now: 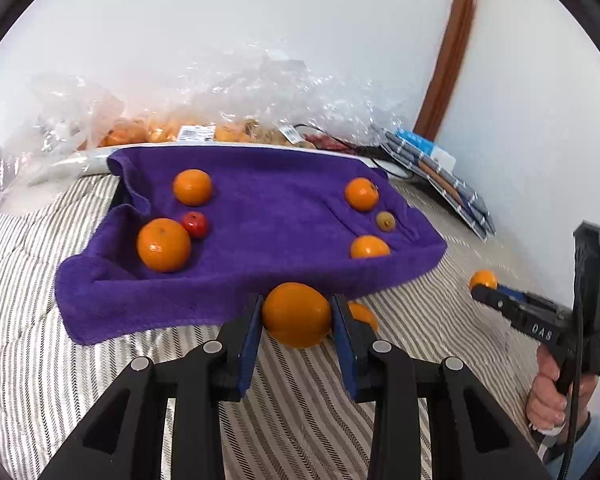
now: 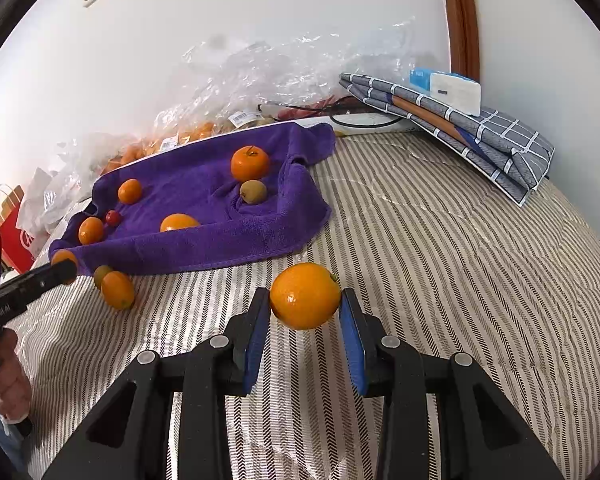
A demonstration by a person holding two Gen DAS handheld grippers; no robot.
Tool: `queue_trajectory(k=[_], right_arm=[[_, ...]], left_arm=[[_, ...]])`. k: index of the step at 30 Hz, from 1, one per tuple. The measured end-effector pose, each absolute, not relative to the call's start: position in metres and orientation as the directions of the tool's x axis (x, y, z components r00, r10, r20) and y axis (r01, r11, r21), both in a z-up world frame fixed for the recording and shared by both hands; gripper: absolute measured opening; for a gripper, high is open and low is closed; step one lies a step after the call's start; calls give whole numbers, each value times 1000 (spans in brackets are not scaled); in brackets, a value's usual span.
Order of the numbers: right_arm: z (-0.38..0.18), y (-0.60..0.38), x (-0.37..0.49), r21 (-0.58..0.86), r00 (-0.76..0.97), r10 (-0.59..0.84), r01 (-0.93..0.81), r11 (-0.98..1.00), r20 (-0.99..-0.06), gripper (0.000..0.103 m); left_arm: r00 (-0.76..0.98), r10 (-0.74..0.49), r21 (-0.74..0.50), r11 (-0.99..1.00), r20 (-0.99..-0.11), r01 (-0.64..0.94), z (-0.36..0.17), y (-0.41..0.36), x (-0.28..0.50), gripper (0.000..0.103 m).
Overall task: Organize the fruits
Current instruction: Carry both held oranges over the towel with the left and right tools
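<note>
In the left wrist view my left gripper [image 1: 298, 302] is shut on an orange [image 1: 296, 316], held just above the striped bedcover at the near edge of a purple towel [image 1: 268, 208]. Several oranges, a small red fruit [image 1: 195, 224] and a kiwi [image 1: 385, 221] lie on the towel. A loose orange [image 1: 365, 314] peeks out behind the right finger. My right gripper [image 2: 305, 295] is shut on another orange [image 2: 305, 304], right of the towel [image 2: 188, 188]. On the cover near the towel's corner lie an orange [image 2: 118, 290] and a greenish fruit [image 2: 100, 274].
Crinkled clear plastic bags with more fruit [image 1: 204, 124] line the wall behind the towel. A folded grey checked cloth [image 2: 484, 136] with a white box [image 2: 456, 92] on it lies at the back right. A red paper bag [image 2: 16, 236] stands at the far left.
</note>
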State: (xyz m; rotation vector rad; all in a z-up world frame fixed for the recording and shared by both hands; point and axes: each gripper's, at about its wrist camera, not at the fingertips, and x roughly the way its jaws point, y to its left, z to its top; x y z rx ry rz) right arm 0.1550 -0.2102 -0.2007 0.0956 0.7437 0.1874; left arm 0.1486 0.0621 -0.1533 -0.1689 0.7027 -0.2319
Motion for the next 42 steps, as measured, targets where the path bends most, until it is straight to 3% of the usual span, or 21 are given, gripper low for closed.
queue_trajectory(k=[8, 12, 20, 30, 35, 42], right_arm=[[-198, -207, 152, 152, 722, 217, -155, 976, -657, 35], [-195, -204, 152, 241, 692, 305, -192, 951, -655, 35], [-152, -188, 162, 178, 736, 291, -231, 957, -611, 35], [-117, -156, 215, 136, 760, 328, -307, 942, -561, 35], [-136, -145, 238, 122, 731, 352, -349, 929, -584, 35], [-177, -155, 260, 246, 617, 412, -339, 908, -671, 35]], left_arm=[[759, -278, -324, 941, -589, 93, -150, 88, 152, 32], [776, -266, -333, 940, -572, 77, -146, 94, 150, 32], [785, -263, -376, 926, -561, 41, -126, 114, 151, 32], [843, -246, -405, 914, -478, 37, -70, 117, 186, 32], [836, -200, -378, 926, -511, -10, -89, 100, 221, 32], [778, -194, -356, 933, -597, -41, -141, 86, 244, 32]])
